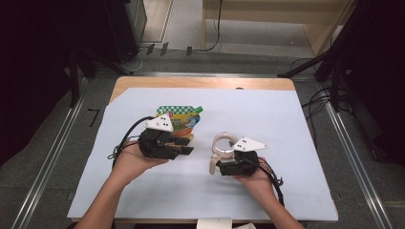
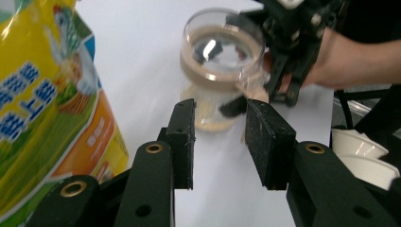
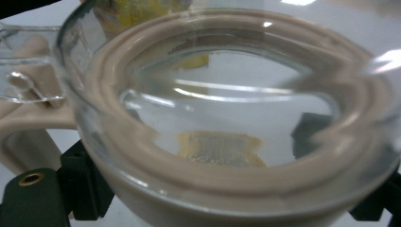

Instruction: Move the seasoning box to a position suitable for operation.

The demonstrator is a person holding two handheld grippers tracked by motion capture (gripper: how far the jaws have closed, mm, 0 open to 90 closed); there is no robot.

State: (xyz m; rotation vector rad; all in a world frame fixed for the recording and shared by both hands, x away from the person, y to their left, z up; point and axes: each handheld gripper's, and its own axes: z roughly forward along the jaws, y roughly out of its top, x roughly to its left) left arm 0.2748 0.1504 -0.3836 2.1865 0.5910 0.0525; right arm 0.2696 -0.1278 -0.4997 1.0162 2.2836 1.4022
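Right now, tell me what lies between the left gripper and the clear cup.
Nothing: in the left gripper view, bare white table cover runs from the left gripper to the clear cup, which the right gripper holds. The yellow spout pouch stands off to the side.

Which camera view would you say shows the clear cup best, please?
The left gripper view: the whole clear cup shows there, with its beige band and handle. The right gripper view has its rim too close. The high view shows it small.

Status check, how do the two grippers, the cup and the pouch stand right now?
Left gripper open, nothing between its jaws, beside the pouch. Right gripper shut on the clear cup, upright on the table. Nothing in the way between them.
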